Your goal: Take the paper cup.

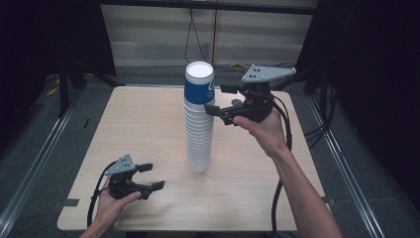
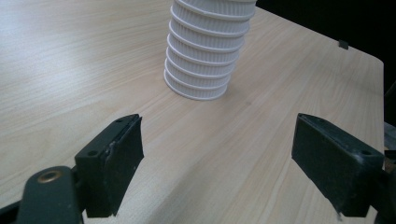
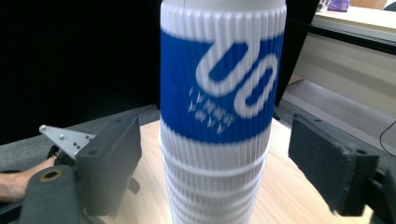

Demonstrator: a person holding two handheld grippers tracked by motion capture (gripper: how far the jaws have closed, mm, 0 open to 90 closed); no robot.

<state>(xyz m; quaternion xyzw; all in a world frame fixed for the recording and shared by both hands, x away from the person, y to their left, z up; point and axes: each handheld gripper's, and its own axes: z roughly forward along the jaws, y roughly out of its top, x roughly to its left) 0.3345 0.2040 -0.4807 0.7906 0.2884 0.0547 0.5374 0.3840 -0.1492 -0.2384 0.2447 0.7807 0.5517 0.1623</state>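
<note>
Cups (image 1: 199,119): tall stack mid-table (image 1: 148,129), bare wood around.
Right gripper (image 1: 221,101): wide open, flanking top cup, holding nothing.
Left gripper (image 1: 151,176): open, empty, near front edge.

a lab: black curtains (image 1: 44,34) and floor rails (image 1: 34,163) ring the table (image 1: 148,124).

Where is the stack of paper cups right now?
In the high view the cup stack stands upright near the middle of the wooden table, with the open right claw beside its blue top cup and the left claw low at front left.
</note>
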